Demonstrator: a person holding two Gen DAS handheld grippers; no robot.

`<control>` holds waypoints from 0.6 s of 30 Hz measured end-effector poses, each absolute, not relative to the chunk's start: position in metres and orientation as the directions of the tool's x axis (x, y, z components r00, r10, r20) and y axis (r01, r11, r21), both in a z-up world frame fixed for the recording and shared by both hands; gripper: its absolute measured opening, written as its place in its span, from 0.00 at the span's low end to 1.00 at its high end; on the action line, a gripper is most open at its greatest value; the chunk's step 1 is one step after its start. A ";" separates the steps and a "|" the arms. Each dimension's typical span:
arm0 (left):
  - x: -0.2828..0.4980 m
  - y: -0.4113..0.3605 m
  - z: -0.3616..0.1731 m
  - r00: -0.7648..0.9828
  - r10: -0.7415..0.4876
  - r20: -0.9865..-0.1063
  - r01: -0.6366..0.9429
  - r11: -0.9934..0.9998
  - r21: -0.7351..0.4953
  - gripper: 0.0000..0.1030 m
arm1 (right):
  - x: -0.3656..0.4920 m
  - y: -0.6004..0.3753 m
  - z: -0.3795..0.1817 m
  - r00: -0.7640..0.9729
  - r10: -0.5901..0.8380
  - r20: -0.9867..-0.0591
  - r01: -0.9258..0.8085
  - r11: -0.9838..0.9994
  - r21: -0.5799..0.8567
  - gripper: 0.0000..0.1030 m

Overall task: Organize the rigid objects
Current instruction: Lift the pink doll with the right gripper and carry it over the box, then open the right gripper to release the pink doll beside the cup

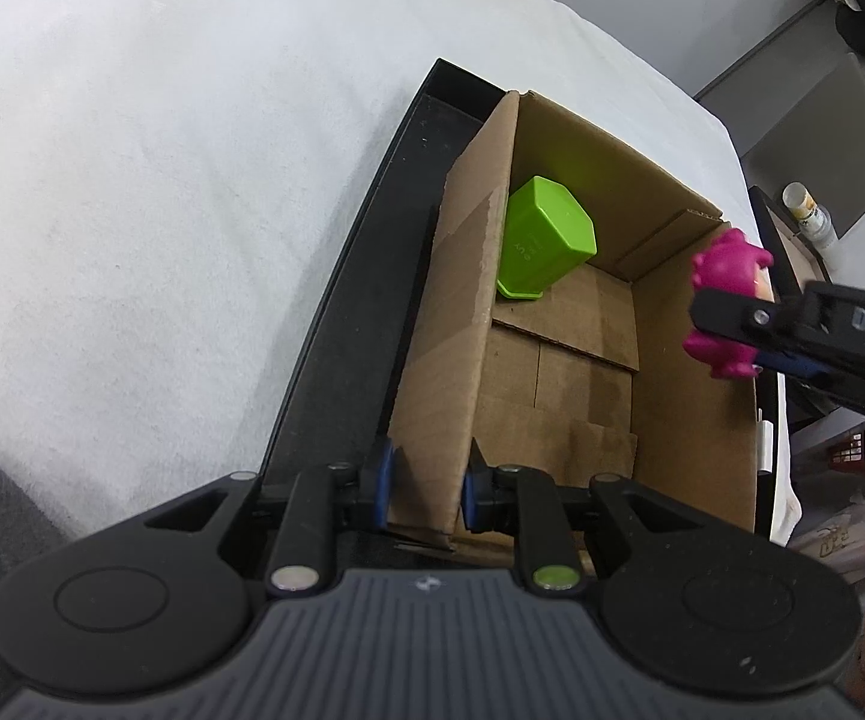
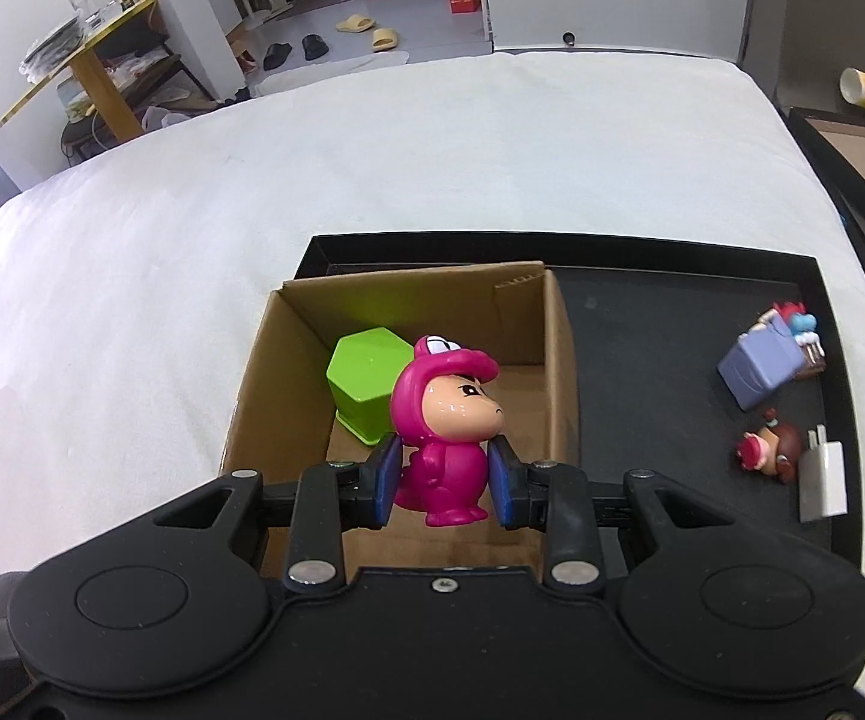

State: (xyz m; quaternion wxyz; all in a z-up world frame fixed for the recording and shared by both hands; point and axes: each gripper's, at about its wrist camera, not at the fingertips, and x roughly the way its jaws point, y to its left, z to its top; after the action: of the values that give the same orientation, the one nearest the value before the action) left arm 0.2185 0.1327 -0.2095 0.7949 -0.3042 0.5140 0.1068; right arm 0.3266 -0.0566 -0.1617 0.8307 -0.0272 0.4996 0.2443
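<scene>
On the black tray (image 2: pixel 672 312), right of the cardboard box (image 2: pixel 561 360), lie a purple-block figurine (image 2: pixel 759 369), a small brown figurine (image 2: pixel 771 447) and a white charger (image 2: pixel 822 480). The box holds an upturned green cup (image 2: pixel 366 384) at its far left. The right gripper (image 2: pixel 445 480) pinches the pink figurine (image 2: pixel 444 420) over the box; the left gripper (image 1: pixel 429 489) has its jaws clamped on the box's near-left wall.

White bed (image 2: pixel 372 168), seemingly a mattress, black tray (image 2: pixel 672 324) lying on it

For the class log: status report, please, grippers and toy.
Left gripper clamps cardboard box wall. Right gripper shut on pink figurine, above box. Green cup inside, path clear.
</scene>
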 end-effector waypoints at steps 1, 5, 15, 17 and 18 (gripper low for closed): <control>0.219 0.133 -0.210 0.448 -0.145 -0.882 -0.480 0.794 -0.374 0.20 | 0.328 -0.054 -0.163 0.382 0.376 -0.844 -0.433 0.880 0.196 0.30; 0.220 0.131 -0.209 0.443 -0.143 -0.885 -0.471 0.803 -0.366 0.20 | 0.331 -0.046 -0.164 0.406 0.356 -0.842 -0.434 0.886 0.165 0.32; 0.220 0.133 -0.209 0.444 -0.138 -0.885 -0.485 0.794 -0.367 0.21 | 0.325 -0.057 -0.161 0.405 0.363 -0.839 -0.418 0.890 0.183 0.47; 0.219 0.133 -0.209 0.445 -0.137 -0.885 -0.485 0.794 -0.367 0.21 | 0.322 -0.059 -0.161 0.394 0.364 -0.844 -0.419 0.888 0.187 0.50; 0.217 0.133 -0.208 0.446 -0.136 -0.885 -0.486 0.793 -0.367 0.21 | 0.319 -0.060 -0.160 0.391 0.365 -0.845 -0.422 0.887 0.188 0.53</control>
State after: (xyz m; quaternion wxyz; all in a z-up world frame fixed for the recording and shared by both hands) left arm 0.2172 0.1325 -0.2083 0.7947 -0.3021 0.5148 0.1103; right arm 0.3187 -0.0596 -0.1604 0.8334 -0.0287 0.4988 0.2362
